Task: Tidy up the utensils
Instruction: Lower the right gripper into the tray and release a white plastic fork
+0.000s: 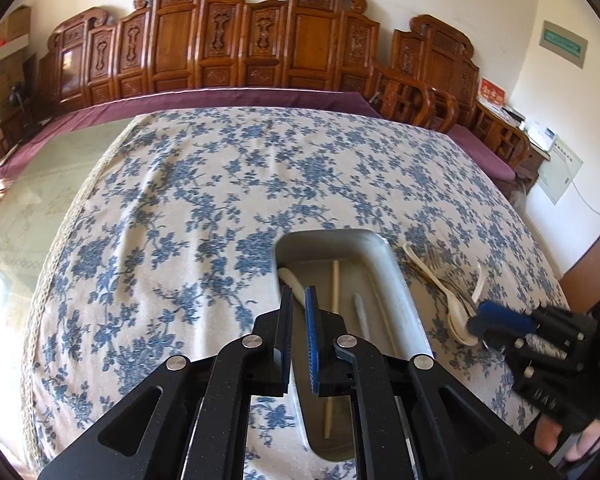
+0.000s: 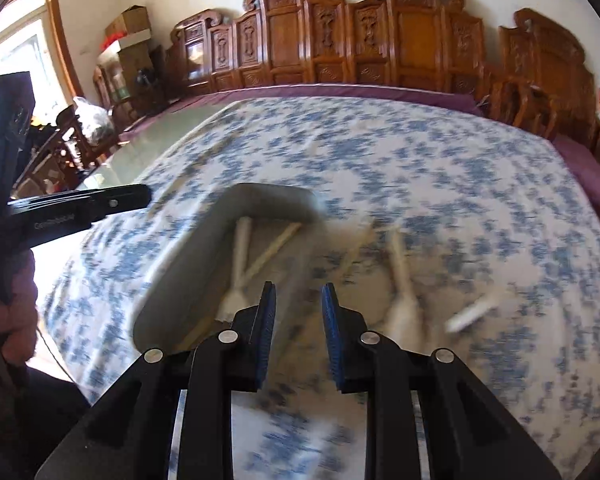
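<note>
Now I'm hovering my left gripper (image 1: 299,312), jaws narrow and empty, over the tray (image 1: 396,280) while my right gripper (image 2: 298,312), jaws apart, is reaching toward loose spoons (image 1: 458,316) beside it.

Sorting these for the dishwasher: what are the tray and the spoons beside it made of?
The tray looks like metal: dull grey, softly reflective rim. The spoons look like cream plastic or ceramic, smooth and slightly glossy; which one I cannot tell.
</note>
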{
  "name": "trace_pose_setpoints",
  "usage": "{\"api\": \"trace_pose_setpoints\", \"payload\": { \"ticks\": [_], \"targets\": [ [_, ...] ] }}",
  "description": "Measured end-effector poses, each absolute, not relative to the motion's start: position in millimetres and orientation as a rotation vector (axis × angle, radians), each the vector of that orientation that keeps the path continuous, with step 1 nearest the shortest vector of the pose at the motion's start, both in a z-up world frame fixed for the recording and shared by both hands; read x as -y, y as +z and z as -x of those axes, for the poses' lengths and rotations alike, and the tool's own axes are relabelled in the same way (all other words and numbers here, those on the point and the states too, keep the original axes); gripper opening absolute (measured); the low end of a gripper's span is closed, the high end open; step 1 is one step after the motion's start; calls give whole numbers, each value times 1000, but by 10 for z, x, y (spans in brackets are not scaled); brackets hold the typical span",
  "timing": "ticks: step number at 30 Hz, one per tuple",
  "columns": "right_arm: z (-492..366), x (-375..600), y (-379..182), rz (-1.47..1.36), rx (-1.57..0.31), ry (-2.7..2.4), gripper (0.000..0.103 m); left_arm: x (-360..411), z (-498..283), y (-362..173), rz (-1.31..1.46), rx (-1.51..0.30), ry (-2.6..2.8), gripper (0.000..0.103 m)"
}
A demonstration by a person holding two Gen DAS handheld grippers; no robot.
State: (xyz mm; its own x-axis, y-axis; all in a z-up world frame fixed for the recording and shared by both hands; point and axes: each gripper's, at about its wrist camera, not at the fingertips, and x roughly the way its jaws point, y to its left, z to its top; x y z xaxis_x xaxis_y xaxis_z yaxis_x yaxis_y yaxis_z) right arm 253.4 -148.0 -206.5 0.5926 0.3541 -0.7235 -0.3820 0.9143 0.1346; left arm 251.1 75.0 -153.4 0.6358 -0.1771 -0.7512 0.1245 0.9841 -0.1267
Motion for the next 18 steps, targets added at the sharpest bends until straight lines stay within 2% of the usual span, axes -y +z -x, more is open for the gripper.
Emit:
{"api": "trace_pose_setpoints", "payload": {
  "ticks": [5, 9, 18],
  "targets": [
    [-2559, 1894, -2112, 36, -819, 361, 26, -550, -2497, -1551, 45, -869, -212, 12],
    [-2620, 2119, -2194, 25, -828, 327, 26, -398, -2473, -1562, 30, -869, -241, 22],
    [-2781, 1998, -2397, 34, -851, 373, 26, -175, -2458, -1622, 2, -885, -278, 25]
  ]
}}
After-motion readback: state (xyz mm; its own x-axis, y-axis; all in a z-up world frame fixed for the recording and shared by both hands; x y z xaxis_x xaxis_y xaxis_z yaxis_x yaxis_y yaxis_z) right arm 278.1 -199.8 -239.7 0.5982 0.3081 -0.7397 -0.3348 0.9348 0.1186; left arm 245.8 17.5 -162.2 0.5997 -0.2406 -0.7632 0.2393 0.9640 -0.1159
